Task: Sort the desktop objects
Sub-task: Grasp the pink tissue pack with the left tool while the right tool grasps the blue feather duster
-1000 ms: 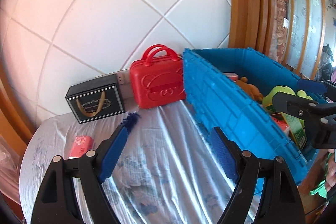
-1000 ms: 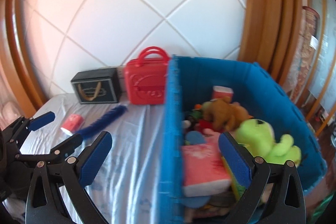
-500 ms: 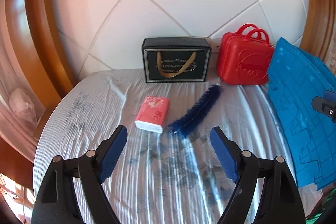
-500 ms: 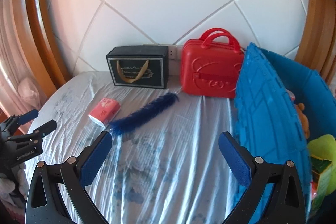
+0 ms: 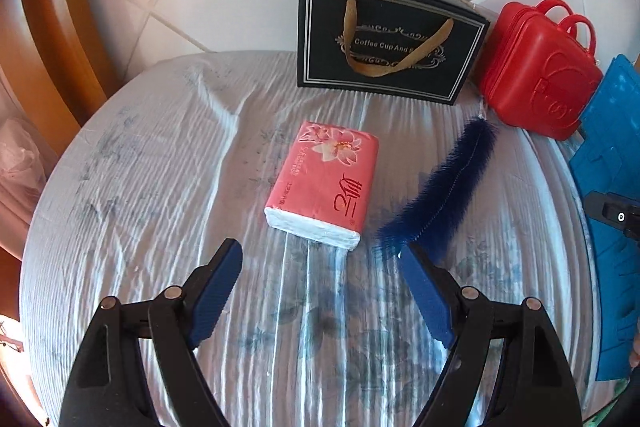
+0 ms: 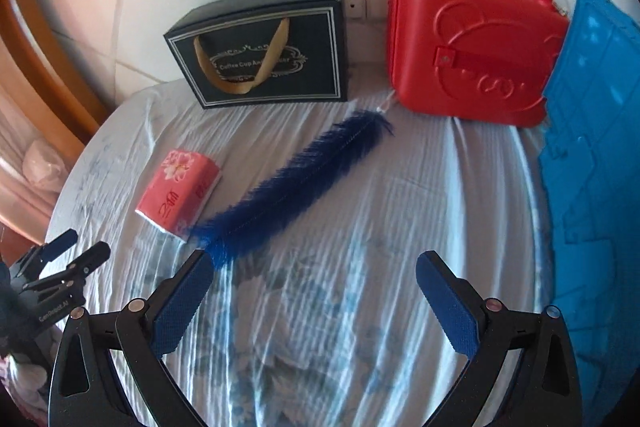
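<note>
A pink tissue pack (image 5: 326, 183) (image 6: 178, 193) lies flat on the white cloth-covered table (image 5: 140, 187). Beside it on the right lies a dark blue feather (image 5: 440, 191) (image 6: 296, 183), running diagonally. My left gripper (image 5: 320, 269) hangs open just in front of the tissue pack, with nothing between its blue pads. My right gripper (image 6: 312, 277) is open above the cloth, its left pad near the feather's lower tip, holding nothing. The left gripper (image 6: 74, 253) also shows at the lower left of the right wrist view.
A black gift box with a gold ribbon handle (image 5: 384, 39) (image 6: 264, 51) and a red toy suitcase (image 5: 540, 67) (image 6: 476, 43) stand against the tiled wall. A blue plastic crate (image 5: 608, 187) (image 6: 592, 167) borders the table on the right. Wooden framing (image 5: 44, 27) curves on the left.
Both grippers swung left, away from the blue crate, and dropped toward the table. The tissue pack and feather now loom large and close in both views. Both grippers stayed open.
</note>
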